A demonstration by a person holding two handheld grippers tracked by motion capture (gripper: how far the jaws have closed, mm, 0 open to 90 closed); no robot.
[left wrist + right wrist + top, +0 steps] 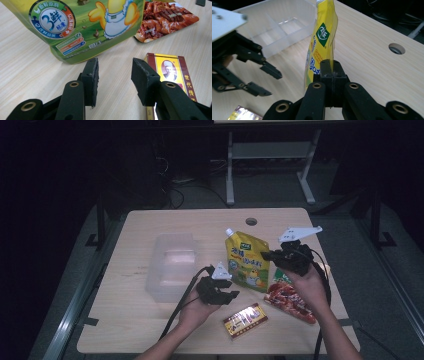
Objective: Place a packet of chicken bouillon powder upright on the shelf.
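Clear plastic bin [172, 265] at table [140, 320] left, empty. L gripper [231, 294] next, jaws apart, nothing between, hovering nr gold box [245, 320]. Yellow pouch [246, 262] upright at centre; R gripper [265, 255] clamped on its right edge. Red snack pack [290, 301] flat under R hand [310, 287].

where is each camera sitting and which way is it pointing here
High view: above the person's side of the table, looking forward and down; both forearms enter from below, with the left hand-held gripper and right hand-held gripper.
Left gripper view: rides the left hand-held gripper, looking along its open jaws at the yellow pouch, red snack pack and small box.
Right gripper view: rides the right hand-held gripper, jaws shut on the pouch's edge, facing the clear bin.
Shared: both gripper views show the yellow pouch.
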